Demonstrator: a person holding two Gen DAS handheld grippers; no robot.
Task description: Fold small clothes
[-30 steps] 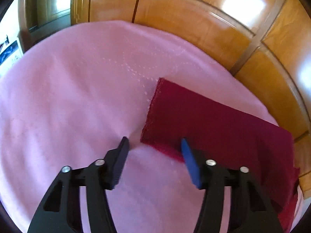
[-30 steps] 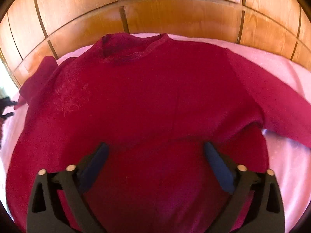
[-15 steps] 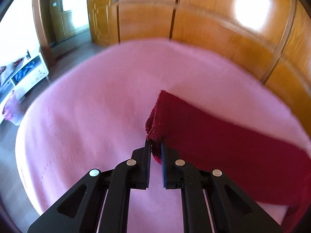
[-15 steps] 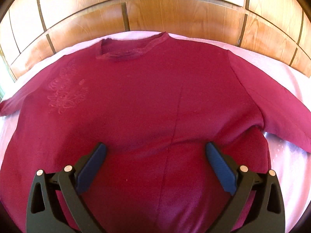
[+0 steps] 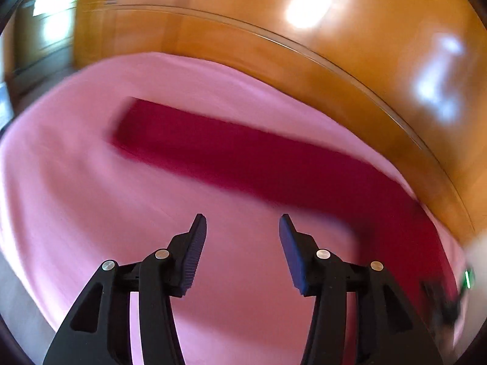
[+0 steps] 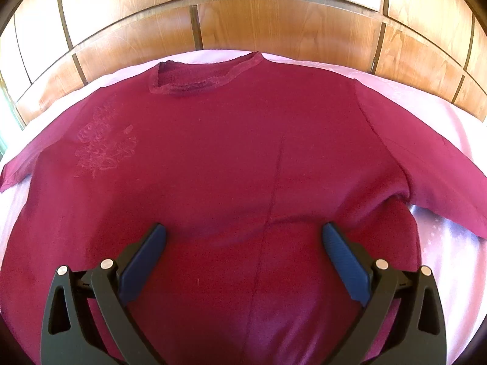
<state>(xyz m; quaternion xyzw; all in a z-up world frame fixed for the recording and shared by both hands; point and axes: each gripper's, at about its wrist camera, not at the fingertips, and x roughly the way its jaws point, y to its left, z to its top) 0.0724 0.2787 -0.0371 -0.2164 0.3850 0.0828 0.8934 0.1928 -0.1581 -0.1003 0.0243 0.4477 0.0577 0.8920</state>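
Note:
A dark red long-sleeved top (image 6: 231, 164) lies flat on a pink cover (image 6: 438, 109), neck hole toward the wooden wall. Its left sleeve (image 5: 231, 155) stretches out straight across the cover in the blurred left wrist view. My left gripper (image 5: 242, 228) hovers over bare pink cover (image 5: 91, 200), short of the sleeve; its jaws are opening and nothing is between them. My right gripper (image 6: 243, 234) stands wide open over the lower body of the top, gripping nothing. The right sleeve (image 6: 444, 179) slants off to the right.
Wooden panelled wall (image 6: 274, 15) runs close behind the far edge of the cover. At the right edge of the left wrist view a dark blurred device with a green light (image 5: 456, 292) shows. Floor shows at the lower left (image 5: 15, 298).
My left gripper shut on the sleeve cuff, pulled it out straight, then let go and drew back. The sleeve now lies extended. The right gripper stayed put while the top flattened.

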